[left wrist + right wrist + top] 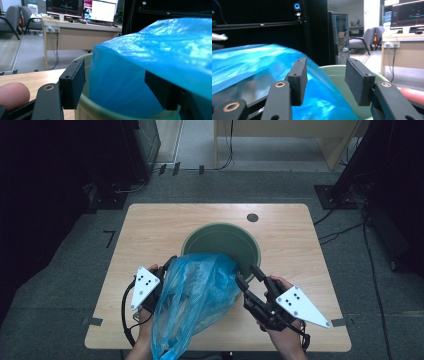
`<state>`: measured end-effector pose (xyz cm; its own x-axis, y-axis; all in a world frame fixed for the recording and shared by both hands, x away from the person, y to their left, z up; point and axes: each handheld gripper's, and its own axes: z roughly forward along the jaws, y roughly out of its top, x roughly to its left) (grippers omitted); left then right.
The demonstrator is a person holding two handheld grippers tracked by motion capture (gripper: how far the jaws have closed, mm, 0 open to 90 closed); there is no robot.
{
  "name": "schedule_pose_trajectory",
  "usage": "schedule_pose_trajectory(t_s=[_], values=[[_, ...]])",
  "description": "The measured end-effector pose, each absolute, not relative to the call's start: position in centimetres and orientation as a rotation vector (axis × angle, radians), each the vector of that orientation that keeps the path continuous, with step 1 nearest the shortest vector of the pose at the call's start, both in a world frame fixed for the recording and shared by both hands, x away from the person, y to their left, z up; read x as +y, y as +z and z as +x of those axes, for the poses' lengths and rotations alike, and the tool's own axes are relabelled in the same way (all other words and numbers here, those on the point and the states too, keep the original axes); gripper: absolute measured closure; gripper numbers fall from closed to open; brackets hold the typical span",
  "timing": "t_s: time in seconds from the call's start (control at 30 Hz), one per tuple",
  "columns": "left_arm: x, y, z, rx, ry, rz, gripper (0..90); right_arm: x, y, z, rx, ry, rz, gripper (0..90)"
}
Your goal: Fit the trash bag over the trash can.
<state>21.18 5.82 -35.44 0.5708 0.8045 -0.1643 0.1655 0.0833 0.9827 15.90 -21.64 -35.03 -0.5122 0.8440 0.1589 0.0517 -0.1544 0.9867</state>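
Blue plastic bag (195, 295) sits between the two tongs, its far end draped over the near rim of the green bucket (250, 251), its near end trailing back to the table edge between the person's forearms.

Left tongs (161, 282) are at the bag's left side, grey plate on top, held in the person's left hand (145, 312). In the left gripper view the jaws stand partly apart with the bag (155, 65) bulging between them; one pad (75, 83) is clear of the film with the bucket rim (85, 107) showing in the gap, the other pad (160, 91) is tucked under the film. Can't tell if it pinches anything.

Right tongs (248, 281) are at the bag's right side, right hand (282, 330) behind them, tips close to the bucket's near rim. In the right gripper view the jaws are apart, roughly halfway; bag (257, 75) lies behind and below the left-hand pad (298, 81), bucket (337, 71) shows through the gap, and the other pad (359, 81) is in front of the bucket. Nothing is pressed between the pads.

Bucket stands just beyond both tongs on the wooden table (150, 227). A small dark round spot (252, 217) is on the table past the bucket.
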Motion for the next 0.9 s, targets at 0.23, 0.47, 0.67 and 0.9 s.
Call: schedule_pose_trajectory(t_s=[0.23,0.47,0.67,0.9], values=[[4.8,-34.6,21.9,0.909,0.574,1.412,33.2,-20.3,-35.2,15.7,1.568,1.772,0.999,48.9],[4.0,-34.1,22.3,0.925,0.558,1.394,33.7,-19.2,-35.5,15.7,1.589,1.775,0.990,36.2],[3.9,-33.9,22.7,0.945,0.559,1.393,33.9,-18.2,-35.7,15.9,1.637,1.730,0.945,35.5],[4.1,-33.7,22.9,0.943,0.543,1.393,34.0,-17.0,-36.1,16.7,1.643,1.558,0.962,52.0]])
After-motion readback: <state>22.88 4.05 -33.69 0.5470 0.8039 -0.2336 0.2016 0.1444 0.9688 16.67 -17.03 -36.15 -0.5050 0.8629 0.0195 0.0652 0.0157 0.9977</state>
